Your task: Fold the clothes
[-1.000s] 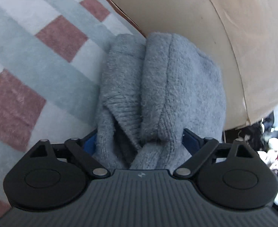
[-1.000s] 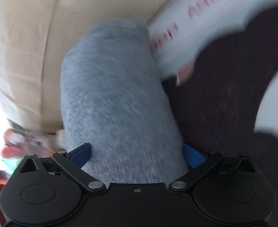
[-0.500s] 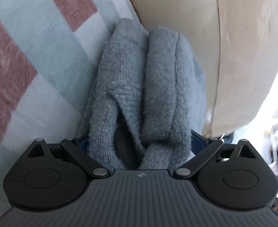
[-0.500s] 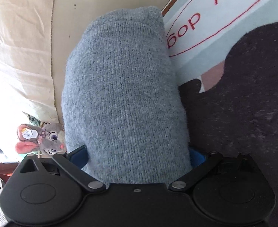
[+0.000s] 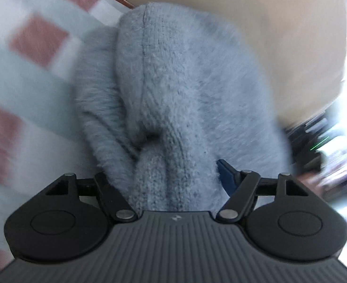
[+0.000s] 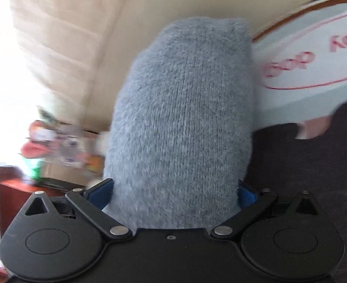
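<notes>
Grey knit garment [image 5: 173,99] hangs bunched between both grippers, left gripper [image 5: 173,176] and right gripper [image 6: 175,193] each with jaws clamped on a thick gather of it, above a checked blanket [image 5: 31,75]; folds look loose, stage unclear; no container visible.

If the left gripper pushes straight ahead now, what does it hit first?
The left gripper is already shut on the grey knit garment, so that bunched cloth fills its line; beyond it probably the beige cushion, though depth is unclear.
</notes>
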`<state>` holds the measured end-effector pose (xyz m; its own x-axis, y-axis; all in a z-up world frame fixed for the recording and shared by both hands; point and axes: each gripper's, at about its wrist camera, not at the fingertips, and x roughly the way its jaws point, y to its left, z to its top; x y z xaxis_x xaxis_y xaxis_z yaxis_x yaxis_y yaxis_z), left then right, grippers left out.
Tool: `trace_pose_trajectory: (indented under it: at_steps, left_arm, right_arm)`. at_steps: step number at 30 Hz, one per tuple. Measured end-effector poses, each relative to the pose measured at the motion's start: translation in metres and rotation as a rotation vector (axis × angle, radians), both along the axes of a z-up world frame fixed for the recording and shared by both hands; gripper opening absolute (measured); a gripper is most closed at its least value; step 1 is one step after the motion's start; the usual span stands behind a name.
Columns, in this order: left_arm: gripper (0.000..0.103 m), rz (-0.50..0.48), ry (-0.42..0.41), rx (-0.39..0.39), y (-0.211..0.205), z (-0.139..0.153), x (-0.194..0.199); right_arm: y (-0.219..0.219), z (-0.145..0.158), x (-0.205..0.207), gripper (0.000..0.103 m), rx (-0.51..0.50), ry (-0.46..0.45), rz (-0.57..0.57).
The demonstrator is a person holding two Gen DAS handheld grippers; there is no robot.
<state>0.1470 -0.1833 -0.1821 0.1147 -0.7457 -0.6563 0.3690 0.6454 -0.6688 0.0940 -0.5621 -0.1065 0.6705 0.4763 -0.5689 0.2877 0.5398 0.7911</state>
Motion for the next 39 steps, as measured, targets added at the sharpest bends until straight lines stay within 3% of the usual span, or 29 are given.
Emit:
trace_pose_trajectory:
  at_steps: [1,2,6,9,11,15,22,27,31,34,37,39]
  left_arm:
    - [0.074,-0.018,-0.044,0.086,-0.009,0.003,0.0]
    - [0.075,-0.021,-0.043,0.095,-0.013,0.002,0.001]
    - [0.076,0.028,-0.018,0.042,-0.011,0.001,0.0]
    - [0.072,0.08,-0.137,-0.09,0.01,0.013,-0.007]
    - [0.074,0.112,-0.156,-0.089,0.023,0.016,-0.01]
    - [0.077,0.115,-0.126,-0.064,0.037,0.011,-0.018]
    - [0.093,0.147,-0.053,-0.029,0.049,-0.013,-0.033]
    - [0.093,0.083,0.13,-0.167,0.08,-0.03,-0.041]
    - [0.1,0.093,0.097,-0.107,0.074,-0.034,-0.047]
    - [0.103,0.103,0.102,-0.118,0.07,-0.035,-0.051]
    - [0.101,0.127,0.118,-0.178,0.07,-0.04,-0.053]
    - [0.092,0.113,0.178,-0.259,0.068,-0.046,-0.057]
  right_arm:
    - [0.001,0.005,0.003,0.103,-0.022,0.012,0.014]
    - [-0.001,0.001,-0.001,0.103,-0.035,0.024,0.01]
    - [-0.009,-0.004,-0.021,0.103,0.003,0.002,-0.049]
    - [-0.015,-0.009,-0.034,0.103,0.047,0.009,-0.074]
    - [-0.019,-0.008,-0.035,0.103,0.065,0.024,-0.078]
    - [-0.009,-0.004,-0.033,0.103,0.039,0.039,-0.067]
    - [0.012,0.001,-0.028,0.103,0.013,0.074,-0.105]
    - [0.026,0.013,-0.033,0.103,-0.11,0.042,-0.019]
    - [0.026,0.008,-0.034,0.103,-0.107,0.044,-0.042]
    - [0.023,0.004,-0.032,0.103,-0.092,0.054,-0.065]
    - [0.021,0.003,-0.031,0.103,-0.075,0.06,-0.088]
    - [0.016,0.001,-0.036,0.103,-0.02,0.055,-0.136]
